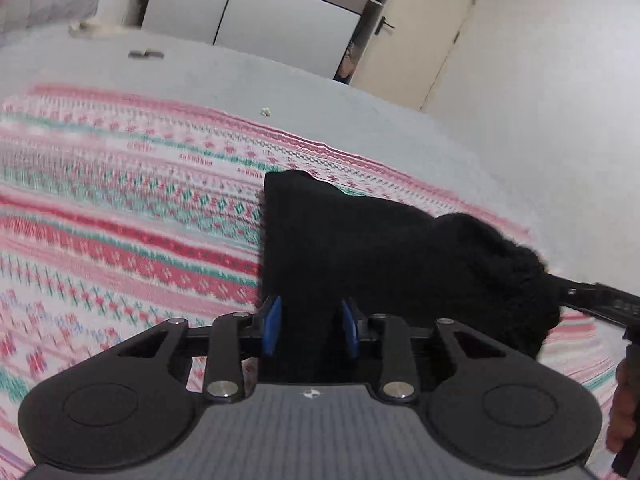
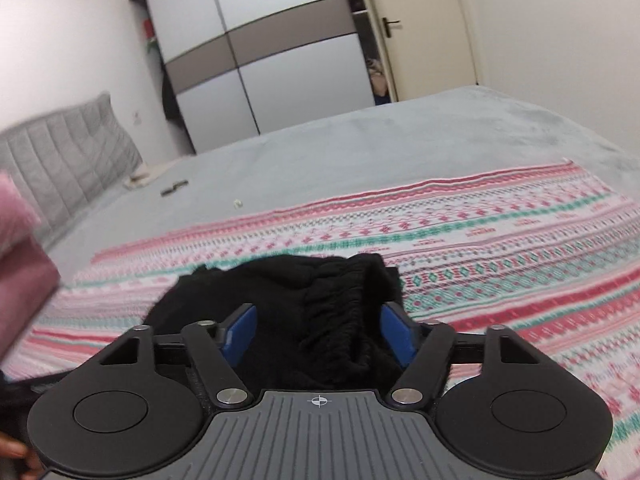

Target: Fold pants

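Left wrist view: black pants (image 1: 360,248) bunched on a striped blanket (image 1: 120,220), running from between the left gripper (image 1: 310,326) fingers out ahead and to the right. Blue pads (image 1: 273,324) narrowly parted, dark cloth filling the gap and touching both; seemingly pinching a fold, though firmness of the press hard to tell. At the right edge, part of the other tool (image 1: 600,300) reaching into the same cloth.

Right wrist view: pants (image 2: 304,300) heaped directly ahead of the right gripper (image 2: 318,332), gathered waistband lying between its fingers. Pads (image 2: 240,330) set wider apart, cloth against both inner faces; held or merely straddled, cannot tell. Blanket (image 2: 520,240) spread over a grey bed (image 2: 360,140), wardrobe (image 2: 260,60) and door (image 2: 420,28) beyond. Pink sleeve (image 2: 20,240) at the left edge.
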`<action>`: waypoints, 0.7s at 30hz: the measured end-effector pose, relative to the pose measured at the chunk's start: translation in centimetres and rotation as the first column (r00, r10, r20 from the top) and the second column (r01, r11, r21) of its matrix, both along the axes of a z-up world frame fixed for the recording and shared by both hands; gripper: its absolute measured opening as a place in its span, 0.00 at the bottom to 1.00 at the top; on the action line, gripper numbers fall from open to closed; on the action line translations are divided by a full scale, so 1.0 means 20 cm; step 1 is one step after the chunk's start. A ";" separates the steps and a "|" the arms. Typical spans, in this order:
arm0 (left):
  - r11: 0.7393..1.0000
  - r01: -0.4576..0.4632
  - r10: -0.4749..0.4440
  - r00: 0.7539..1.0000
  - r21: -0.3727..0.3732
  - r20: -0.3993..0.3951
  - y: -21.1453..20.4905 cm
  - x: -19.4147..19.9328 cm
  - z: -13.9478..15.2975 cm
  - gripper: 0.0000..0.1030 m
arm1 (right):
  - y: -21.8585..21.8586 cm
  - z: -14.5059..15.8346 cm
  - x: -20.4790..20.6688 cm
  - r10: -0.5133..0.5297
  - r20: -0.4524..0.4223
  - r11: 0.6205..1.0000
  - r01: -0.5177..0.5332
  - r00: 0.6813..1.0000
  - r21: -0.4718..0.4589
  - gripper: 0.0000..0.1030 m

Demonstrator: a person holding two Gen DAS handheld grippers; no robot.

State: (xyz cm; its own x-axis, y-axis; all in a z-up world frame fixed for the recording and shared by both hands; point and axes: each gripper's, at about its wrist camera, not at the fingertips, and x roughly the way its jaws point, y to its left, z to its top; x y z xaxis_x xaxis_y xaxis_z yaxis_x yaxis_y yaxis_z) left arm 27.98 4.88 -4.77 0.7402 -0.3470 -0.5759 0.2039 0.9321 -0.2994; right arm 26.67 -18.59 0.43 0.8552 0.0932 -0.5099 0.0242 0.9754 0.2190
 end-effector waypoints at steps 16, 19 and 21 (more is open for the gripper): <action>0.996 -0.004 0.007 0.999 0.086 -0.040 -0.04 0.09 -0.10 0.78 | -0.19 -0.22 0.13 -0.034 -0.229 0.995 0.055 0.973 0.086 0.27; 0.999 -0.043 0.042 0.996 -0.013 -0.082 0.06 0.12 -0.08 0.79 | -0.20 -0.20 0.13 -0.037 -0.231 0.996 0.055 0.972 0.072 0.35; 0.996 -0.077 0.072 0.993 -0.052 -0.098 0.11 0.13 -0.07 0.80 | -0.24 -0.19 0.12 -0.045 -0.232 0.992 0.070 0.972 0.101 0.54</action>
State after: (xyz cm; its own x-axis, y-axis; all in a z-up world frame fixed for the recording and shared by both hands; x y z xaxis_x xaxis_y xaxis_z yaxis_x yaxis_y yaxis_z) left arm 30.58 7.09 -6.13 0.7071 -0.3262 -0.6274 0.1022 0.9251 -0.3658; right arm 29.14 -23.44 -3.45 0.7224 0.1128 -0.6822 0.1410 0.9418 0.3051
